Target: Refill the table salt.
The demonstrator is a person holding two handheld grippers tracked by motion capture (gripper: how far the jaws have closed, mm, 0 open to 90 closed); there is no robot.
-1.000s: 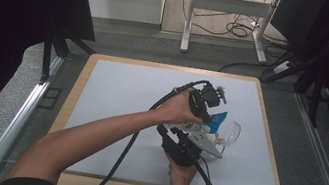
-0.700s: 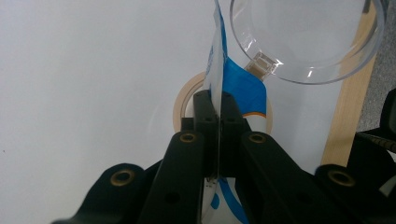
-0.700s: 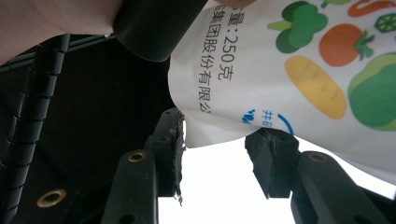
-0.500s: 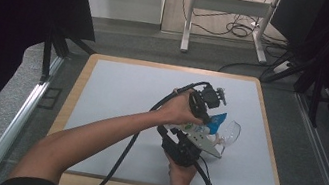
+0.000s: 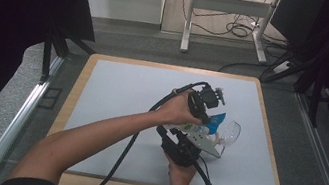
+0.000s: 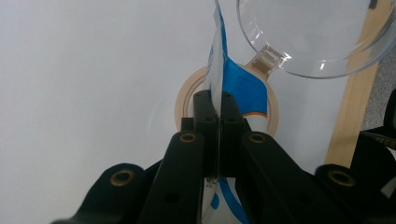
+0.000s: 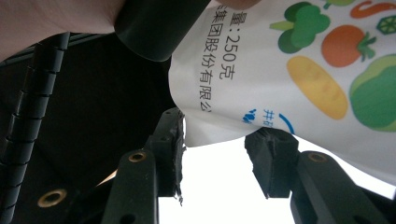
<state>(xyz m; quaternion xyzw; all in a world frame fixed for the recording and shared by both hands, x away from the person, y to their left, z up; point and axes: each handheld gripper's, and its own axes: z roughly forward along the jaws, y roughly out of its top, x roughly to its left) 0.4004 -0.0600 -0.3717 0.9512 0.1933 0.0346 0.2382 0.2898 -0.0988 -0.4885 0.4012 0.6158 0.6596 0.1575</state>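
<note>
table, pale grey mat in a wooden frame, largest thing in the high view. two forearms come in from below and meet right of centre.

pouch: white and blue, printed with vegetables, held up off the mat between the two claws, over a tan ring lying on the mat. just beyond it, a clear plastic lid, joined to the ring by a small hinge.

left claw: jaws pressed together, pinching the thin edge of the pouch, which stands on edge between them.

right claw: jaws partly spread, the pouch's lower corner between them; left pad touches the pouch edge, right pad sits under it; cannot tell if they press.
</note>
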